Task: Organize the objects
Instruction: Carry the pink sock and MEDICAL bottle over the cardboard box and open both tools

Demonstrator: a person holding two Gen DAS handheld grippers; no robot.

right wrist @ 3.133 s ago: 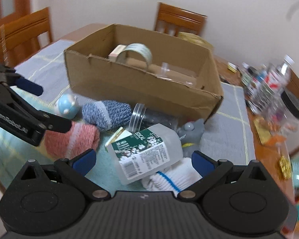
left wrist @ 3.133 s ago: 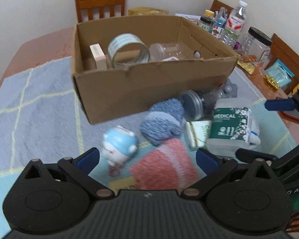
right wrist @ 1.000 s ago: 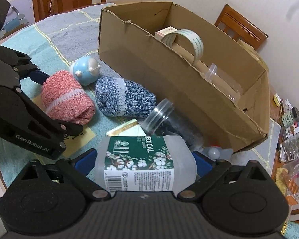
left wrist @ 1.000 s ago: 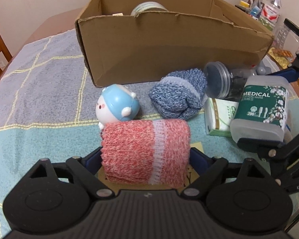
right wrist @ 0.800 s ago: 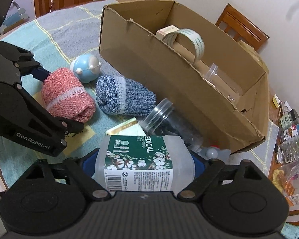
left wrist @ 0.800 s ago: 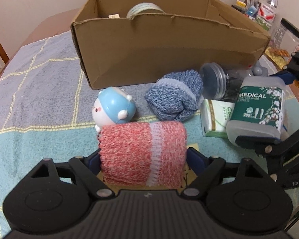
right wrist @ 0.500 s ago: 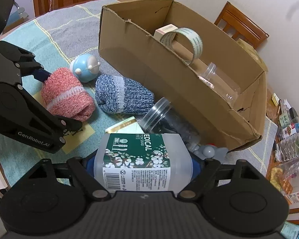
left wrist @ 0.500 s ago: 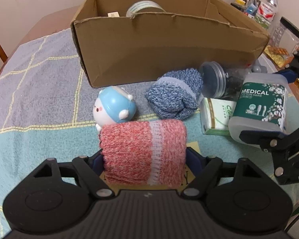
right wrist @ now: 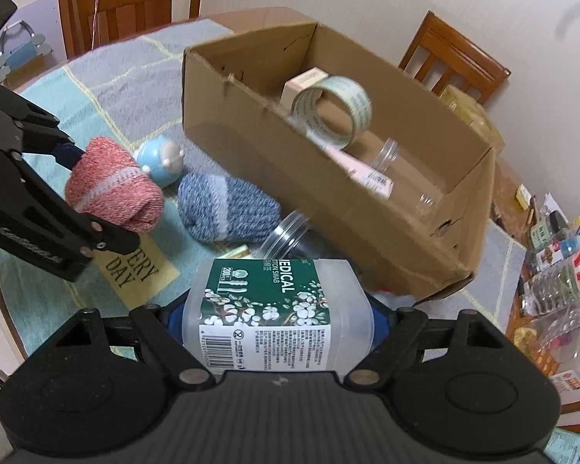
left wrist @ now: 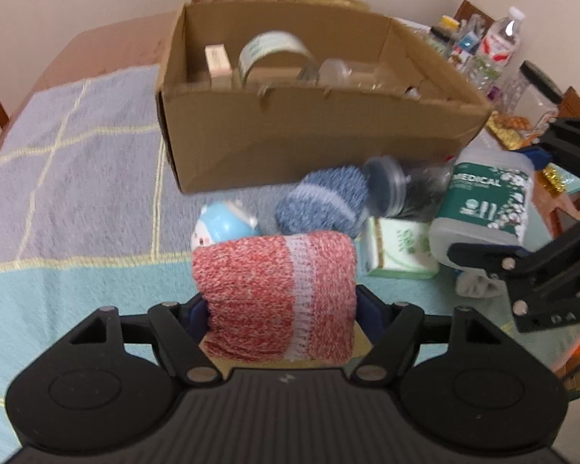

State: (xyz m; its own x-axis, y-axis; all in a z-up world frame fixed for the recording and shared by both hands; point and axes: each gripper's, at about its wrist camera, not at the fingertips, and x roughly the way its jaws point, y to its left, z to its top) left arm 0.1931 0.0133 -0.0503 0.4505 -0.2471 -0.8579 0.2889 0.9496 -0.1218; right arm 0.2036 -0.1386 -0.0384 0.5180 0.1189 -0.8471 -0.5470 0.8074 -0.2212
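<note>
- Cardboard box (left wrist: pixel 309 143) stood open-topped on the checked tablecloth (left wrist: pixel 69 162), holding a tape roll (right wrist: pixel 332 110), a small carton (right wrist: pixel 303 81) and a clear jar (right wrist: pixel 410 178).
- Left gripper (left wrist: pixel 278 309) had just been closing; its jaws clamped the rolled red sock (left wrist: pixel 278 294) from both sides, the sock raised clear of the cloth.
- Right gripper (right wrist: pixel 276 319) gripped the plastic cotton-swab tub (right wrist: pixel 274 313) with the green floral label, carried in front of the box.
- Blue sock roll (left wrist: pixel 323 203) lay just before the box wall, touching a dark-lidded jar (left wrist: pixel 386 193).
- Round blue toy (left wrist: pixel 224 226) sat beside the blue sock.
- Small green-printed packet (left wrist: pixel 400 249) lay near the tub.
</note>
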